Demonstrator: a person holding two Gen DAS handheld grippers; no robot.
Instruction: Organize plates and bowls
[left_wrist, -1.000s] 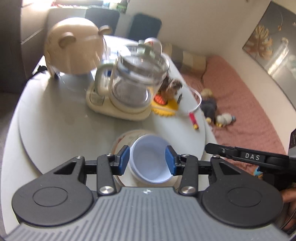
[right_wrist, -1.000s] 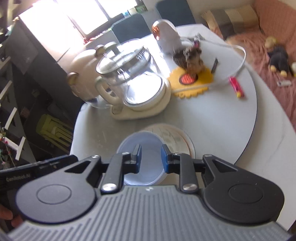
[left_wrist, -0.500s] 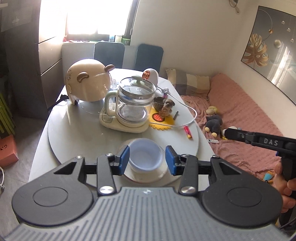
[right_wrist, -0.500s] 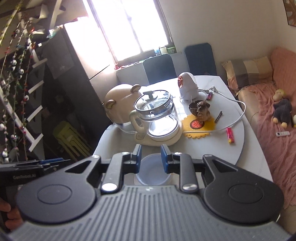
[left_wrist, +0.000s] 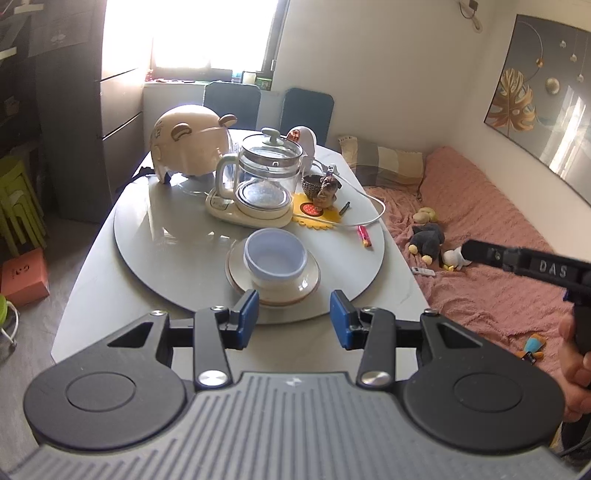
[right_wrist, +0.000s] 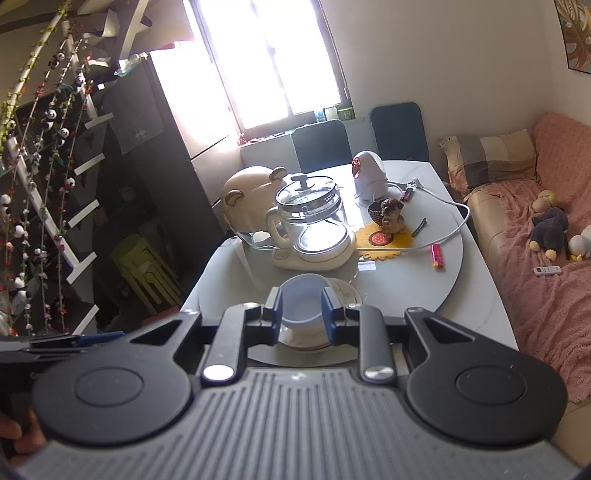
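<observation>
Stacking status: a pale blue round plastic bowl (left_wrist: 275, 254) is seated in a cream glazed ceramic bowl (left_wrist: 284, 286), which rests on a cream ceramic plate with a brown rim (left_wrist: 236, 267); the task is judged essentially done.
Stack location: the stack is placed at the near edge of the grey round turntable (left_wrist: 147, 236) on the white dining table (left_wrist: 88, 295), just in front of the glass electric kettle on its cream base (left_wrist: 264, 184).
Left gripper (left_wrist: 294, 319): the blue pads are held moderately apart with nothing between them; the gripper is positioned apart from the stack, on its near side.
Right gripper (right_wrist: 301, 314): the jaws are set narrow and empty; the stack is seen through the gap but is not touched.
Handling, blue bowl: it is judged light and slightly flexible; if it is to be lifted, the rim wall should be pinched.
Handling, ceramic pieces: they are judged heavier, rigid, glossy and breakable; a glazed rim is expected to slip under a light pinch.
Grasp point, plate: the exposed lip at the left side is recommended, with the load kept level.
Hazard: the kettle stands near the stack and is to be avoided.
</observation>
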